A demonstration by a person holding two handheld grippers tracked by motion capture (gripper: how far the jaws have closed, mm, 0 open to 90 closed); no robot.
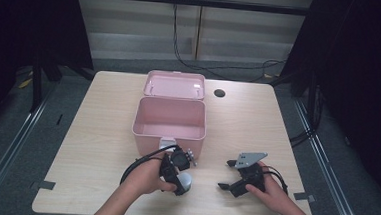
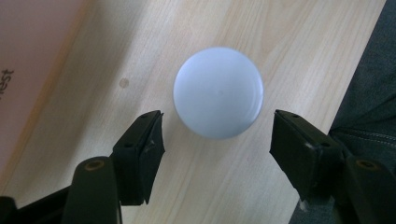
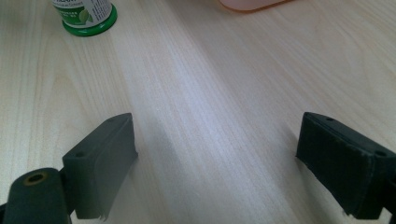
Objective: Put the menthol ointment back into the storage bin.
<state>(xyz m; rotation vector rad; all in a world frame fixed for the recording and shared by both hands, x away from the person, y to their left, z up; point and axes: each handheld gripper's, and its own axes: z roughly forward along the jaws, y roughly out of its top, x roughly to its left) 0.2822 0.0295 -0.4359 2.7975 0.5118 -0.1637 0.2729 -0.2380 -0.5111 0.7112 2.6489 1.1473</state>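
left tongs (image 2: 217, 135): released, jaws stood either side of white-capped bottle (image 2: 218, 92), pads not yet touching it; looked straight down on the round cap.
bottle place: upright on tabletop (image 1: 102, 127), near front edge, just in front of pink box (image 1: 170, 122); green base with label seen in right gripper view (image 3: 86, 14).
right tongs (image 3: 217, 158): released, nothing between the jaws, bare wood below; held low at front right, apart from the bottle.
step in hand: likely grasping the bottle to put it in the box.
doing it well: centre cap between both pads, come lower so pads meet the body not the rounded top, squeeze evenly, lift straight so it doesn't tip.
box: lid (image 1: 175, 84) open, tilted back; inside looked empty.
counts: 1 bottle, 1 box, 2 tongs, 1 dark hole (image 1: 220, 93) in tabletop far right.
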